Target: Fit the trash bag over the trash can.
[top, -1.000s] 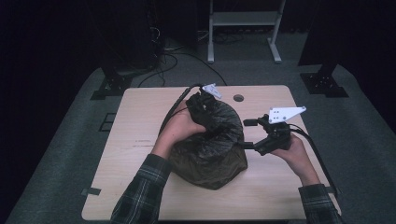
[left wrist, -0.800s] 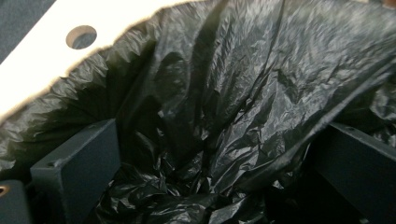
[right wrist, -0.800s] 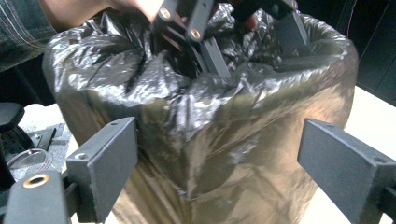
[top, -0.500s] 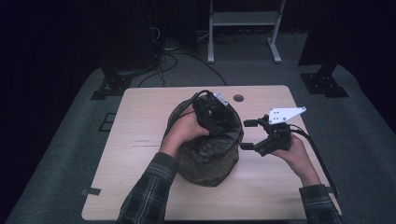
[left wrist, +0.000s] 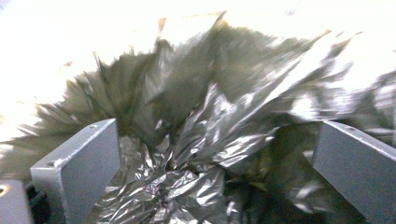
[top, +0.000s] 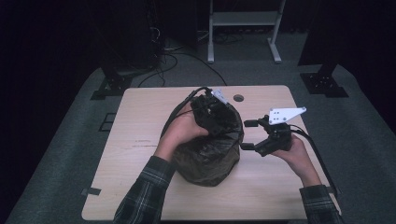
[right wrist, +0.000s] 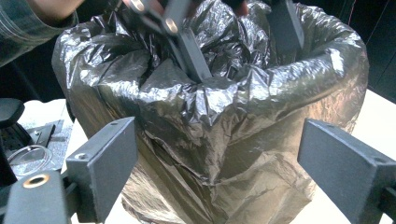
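Reaching down into the mouth of the black plastic bag [top: 205, 156], the left gripper [top: 215, 114] has its jaws spread wide, with crumpled film [left wrist: 196, 154] between and beneath them and nothing clamped. The right gripper [top: 249, 135] sits just beside the bag's side, jaws also parted and empty, the bag [right wrist: 210, 121] directly ahead of them, standing on the wooden table [top: 140, 126].

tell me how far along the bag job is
Done: the black plastic bag stands upright on the table. In hand: the left gripper, open, pushes into the bag's mouth. Left: the open right gripper, beside the bag, hasn't gripped it yet.
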### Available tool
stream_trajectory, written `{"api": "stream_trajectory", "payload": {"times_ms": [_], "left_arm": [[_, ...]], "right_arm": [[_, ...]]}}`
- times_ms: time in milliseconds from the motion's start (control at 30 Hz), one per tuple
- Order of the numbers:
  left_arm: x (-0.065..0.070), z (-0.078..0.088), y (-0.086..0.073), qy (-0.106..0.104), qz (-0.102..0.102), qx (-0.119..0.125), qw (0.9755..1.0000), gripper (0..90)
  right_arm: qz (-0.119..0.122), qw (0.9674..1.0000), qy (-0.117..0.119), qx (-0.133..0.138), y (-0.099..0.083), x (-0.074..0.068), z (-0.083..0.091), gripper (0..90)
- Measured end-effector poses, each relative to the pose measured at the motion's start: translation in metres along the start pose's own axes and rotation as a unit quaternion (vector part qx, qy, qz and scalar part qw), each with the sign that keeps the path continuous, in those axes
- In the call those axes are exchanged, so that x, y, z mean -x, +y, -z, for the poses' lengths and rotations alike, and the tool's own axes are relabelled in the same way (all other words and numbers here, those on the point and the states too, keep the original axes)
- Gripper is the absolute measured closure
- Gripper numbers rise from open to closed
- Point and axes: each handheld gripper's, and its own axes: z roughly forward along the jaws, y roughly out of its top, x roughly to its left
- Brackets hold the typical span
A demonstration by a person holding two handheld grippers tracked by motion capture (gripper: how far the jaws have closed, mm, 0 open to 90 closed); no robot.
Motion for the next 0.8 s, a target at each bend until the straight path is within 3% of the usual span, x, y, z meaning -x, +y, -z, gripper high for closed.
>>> {"api": "stream_trajectory", "payload": {"times_ms": [133,267,400,733,800], "left_arm": [[0.006,0.016,0.004,-0.017,0.007,0.04,0.999,0.0],[0.014,0.014,0.004,-0.028,0.0,0.032,0.9991,0.0],[0.022,0.0,0.0,-0.038,0.001,0.028,0.9989,0.0],[0.02,-0.022,-0.011,-0.054,0.018,0.004,0.9984,0.0],[0.02,-0.028,-0.012,-0.051,0.02,-0.017,0.9984,0.0]], "right_arm": [[-0.001,1.0,0.0,-0.001,0.0,-0.001,0.0,10.8],[-0.001,1.0,0.001,-0.001,0.0,-0.001,0.0,10.9],[-0.001,1.0,0.001,-0.004,-0.001,-0.002,0.001,10.9],[-0.001,1.0,0.002,-0.006,-0.001,-0.001,-0.001,10.9],[0.0,1.0,0.001,-0.006,-0.001,-0.001,-0.001,10.9]]}}
